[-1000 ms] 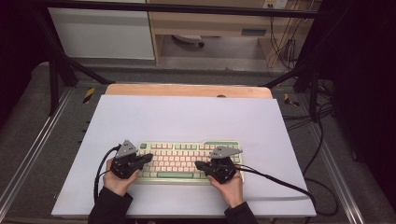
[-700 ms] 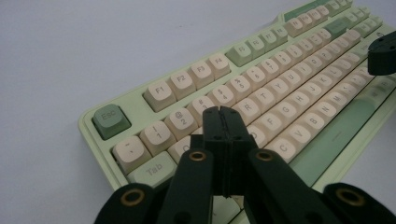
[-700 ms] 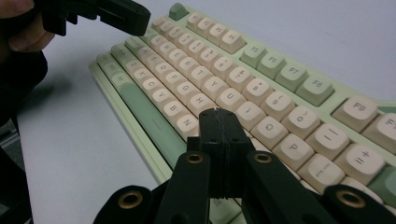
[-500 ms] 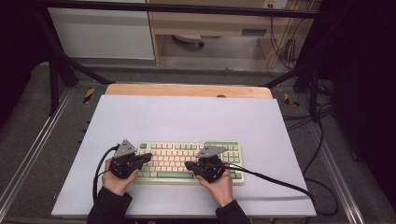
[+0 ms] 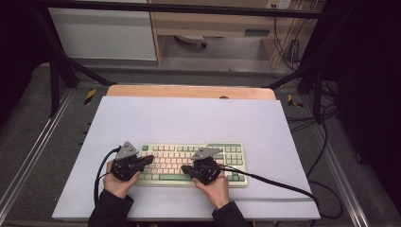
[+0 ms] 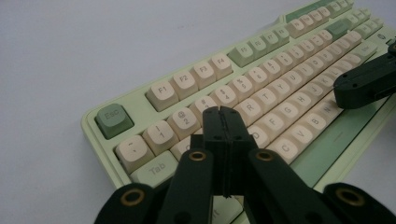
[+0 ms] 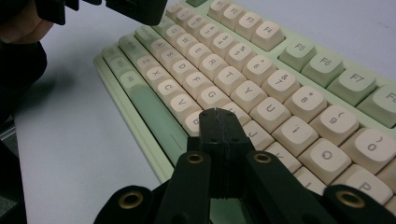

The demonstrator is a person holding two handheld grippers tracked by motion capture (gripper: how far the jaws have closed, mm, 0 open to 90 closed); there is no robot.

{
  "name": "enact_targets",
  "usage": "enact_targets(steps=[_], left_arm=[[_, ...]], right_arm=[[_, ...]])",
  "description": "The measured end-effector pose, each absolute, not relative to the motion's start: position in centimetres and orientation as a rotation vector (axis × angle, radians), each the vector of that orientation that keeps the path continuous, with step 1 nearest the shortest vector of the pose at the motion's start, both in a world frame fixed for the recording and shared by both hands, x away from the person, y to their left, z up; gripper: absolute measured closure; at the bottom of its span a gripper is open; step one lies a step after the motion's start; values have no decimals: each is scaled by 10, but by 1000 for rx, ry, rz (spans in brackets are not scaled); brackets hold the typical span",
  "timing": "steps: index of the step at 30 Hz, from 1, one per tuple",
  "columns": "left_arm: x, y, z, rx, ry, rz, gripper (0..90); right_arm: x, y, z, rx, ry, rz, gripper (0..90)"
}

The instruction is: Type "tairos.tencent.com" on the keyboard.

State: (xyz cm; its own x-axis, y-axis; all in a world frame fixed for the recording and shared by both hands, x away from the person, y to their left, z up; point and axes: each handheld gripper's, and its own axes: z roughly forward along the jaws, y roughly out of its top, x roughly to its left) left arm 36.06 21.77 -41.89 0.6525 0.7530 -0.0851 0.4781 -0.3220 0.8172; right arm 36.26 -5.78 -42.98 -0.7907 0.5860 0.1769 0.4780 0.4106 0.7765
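Both grippers are over the green-and-cream keyboard [image 5: 191,163], which lies on the pale sheet [image 5: 189,118] at the near edge of the table. Left gripper [image 6: 223,112]: jaws pressed together, nothing between them, closed tip directly above the Q/W keys, just beyond Tab [image 6: 154,169]. Right gripper [image 7: 218,116]: jaws likewise pressed together and empty, tip over the lower letter rows near H/N/B, with the spacebar [image 7: 154,119] just to its left in its own view. I cannot tell whether either tip actually touches a key. High view shows the left gripper [image 5: 147,161] at the keyboard's left end and the right gripper [image 5: 185,168] near its middle, tips pointed toward each other but apart. Judgement: typing with closed tips is in hand. Risks: each tip looks about as wide as a keycap, so an off-centre press could catch two neighbouring keys; a slanted push could slide off a cap's edge or shove the keyboard across the smooth sheet; the two tips could collide mid-board.
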Motion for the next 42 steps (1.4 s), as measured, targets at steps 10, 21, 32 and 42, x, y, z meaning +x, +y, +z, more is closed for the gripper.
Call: enact_targets(steps=[10, 21, 32, 42], left_arm=[[361, 219, -418, 1986, 958, 394, 900], [360, 219, -418, 1983, 956, 395, 900], [359, 219, -416, 1976, 954, 396, 900], [358, 216, -416, 1983, 943, 392, 900]], right_arm=[[363, -53, -434, 949, 2550, 1304, 900], [363, -53, -433, 938, 2549, 1291, 900], [363, -65, -416, 923, 2507, 1285, 900], [365, -87, -413, 967, 2479, 1277, 900]])
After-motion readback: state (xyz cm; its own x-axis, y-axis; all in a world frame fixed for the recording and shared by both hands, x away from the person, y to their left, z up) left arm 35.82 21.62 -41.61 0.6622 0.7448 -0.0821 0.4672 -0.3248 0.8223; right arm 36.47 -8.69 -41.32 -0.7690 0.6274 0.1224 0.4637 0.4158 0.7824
